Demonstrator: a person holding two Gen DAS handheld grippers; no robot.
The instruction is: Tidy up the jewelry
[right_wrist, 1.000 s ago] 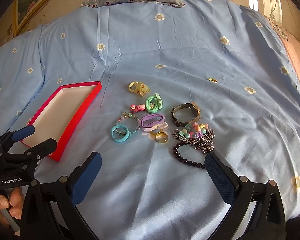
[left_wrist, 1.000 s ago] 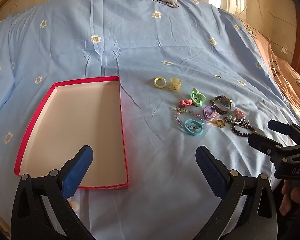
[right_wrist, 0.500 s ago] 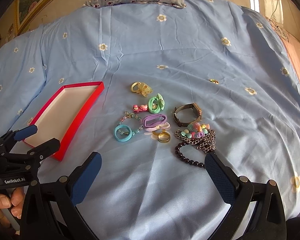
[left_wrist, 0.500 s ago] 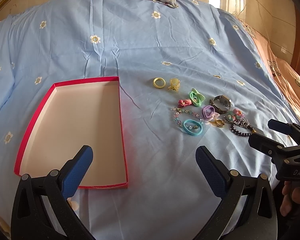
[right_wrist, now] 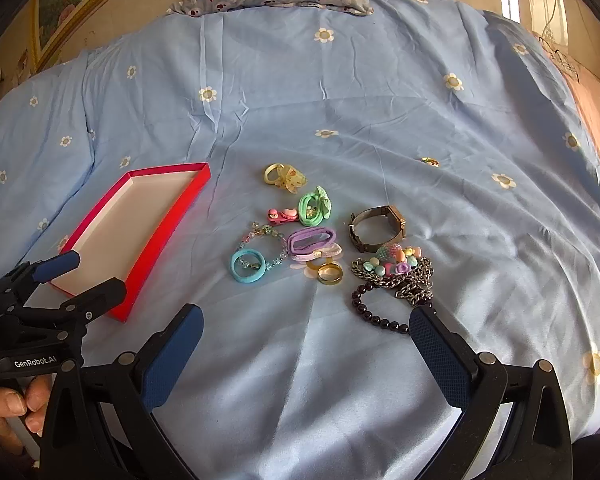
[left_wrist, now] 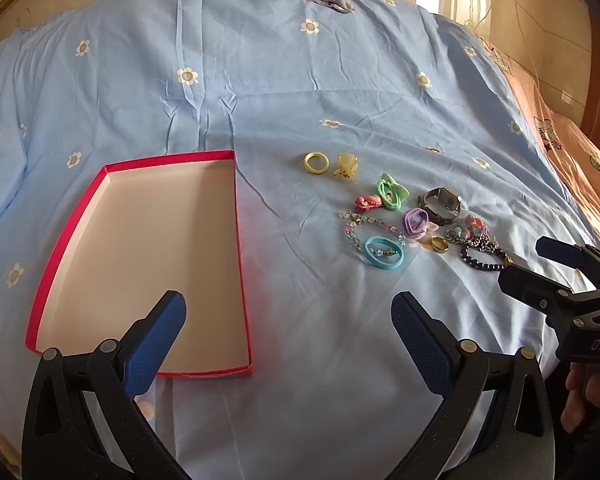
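- A red box (left_wrist: 236,240) with a pale, bare floor is laid open on the blue bedsheet (left_wrist: 260,80); nothing is seen inside it, so the sorting is judged not yet begun.
- The jewelry is gathered in a loose cluster on the sheet to the right of the box, apart from its wall.
- Nearest the box a blue hair tie (right_wrist: 247,266) is seen, lying inside a clear beaded bracelet (right_wrist: 260,229); beyond these lie a pink clip (right_wrist: 282,215), a green hair tie (right_wrist: 314,209) and a yellow ring (left_wrist: 315,163).
- Farther from the box a purple hair tie (right_wrist: 311,239), a gold ring (right_wrist: 330,273), a watch (right_wrist: 376,229), a chain with pastel charms (right_wrist: 396,276) and a dark bead bracelet (right_wrist: 374,308) are found, several touching or overlapping.
- The left gripper (left_wrist: 288,330) is held spread wide and empty, low over the near right corner of the box.
- The right gripper (right_wrist: 306,338) is likewise spread wide and empty, on the near side of the cluster, its right finger close to the dark beads.
- All pieces are judged light. The hair ties are soft and should be pinched across the band.
- The gold ring is judged hard and slippery; it would best be taken across its rim.
- The chain and beads are limp and may drag neighbours along; a pinch at a free end away from the tangle is advised.
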